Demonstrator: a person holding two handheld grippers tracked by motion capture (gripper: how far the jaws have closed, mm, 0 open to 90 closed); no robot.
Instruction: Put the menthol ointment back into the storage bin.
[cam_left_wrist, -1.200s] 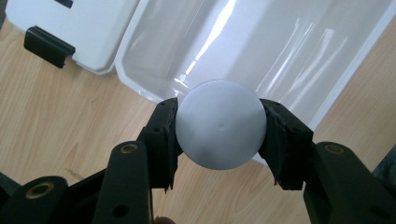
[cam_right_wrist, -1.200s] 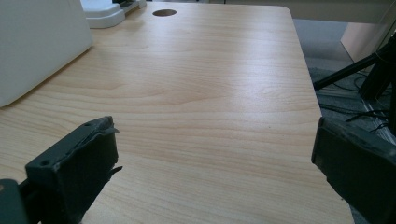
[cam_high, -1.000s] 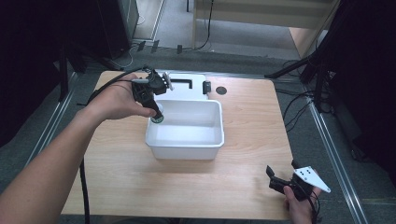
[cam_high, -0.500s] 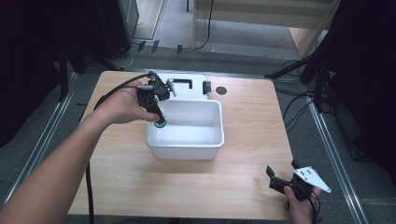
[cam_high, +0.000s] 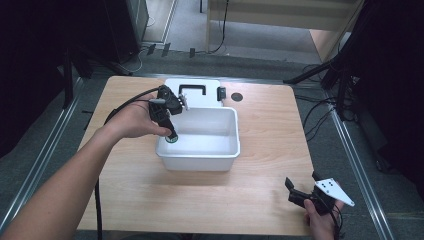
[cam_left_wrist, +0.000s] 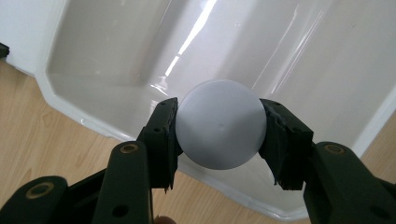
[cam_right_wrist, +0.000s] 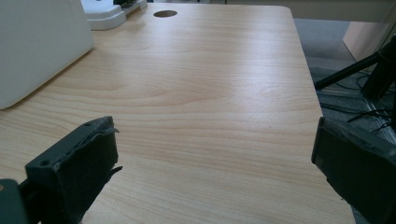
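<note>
A light wooden surface (cam_high: 270, 150) with rounded corners stands on a grey floor (cam_high: 50, 150), with metal rails running along both sides and black stands and loose cables in the dark room around it. A round cable hole (cam_high: 237, 96) sits near the far edge of the surface, seen also in the right gripper view (cam_right_wrist: 165, 13).

A white rectangular tub (cam_high: 220, 150) rests near the middle of the surface. Behind it, touching or just beside its far wall, lies a flat white lid (cam_high: 210, 86) with a black handle (cam_high: 192, 90) and a small black clip at its right end.

The left claw (cam_high: 171, 136), held in the person's left hand (cam_high: 135, 119), points down over the tub's left rim. In the left gripper view its two black jaws are clamped on a pale grey round object (cam_left_wrist: 219, 124), smooth and domed, perhaps a ball or a cap; the angle does not settle which. The object hangs above the tub's glossy inner floor (cam_left_wrist: 261, 60), near the corner, and the wood grain shows beside the tub's rim. A black cable (cam_high: 122, 107) trails from this gripper back along the forearm.

The right claw (cam_high: 305, 187) rests low at the near right corner of the surface, held by the right hand (cam_high: 320, 225), with a grey three-cornered plate (cam_high: 334, 191) on top. In the right gripper view (cam_right_wrist: 212, 158) its jaws stand wide apart with nothing between them but bare wood, and the tub's white wall (cam_right_wrist: 37, 46) rises at the left.
</note>
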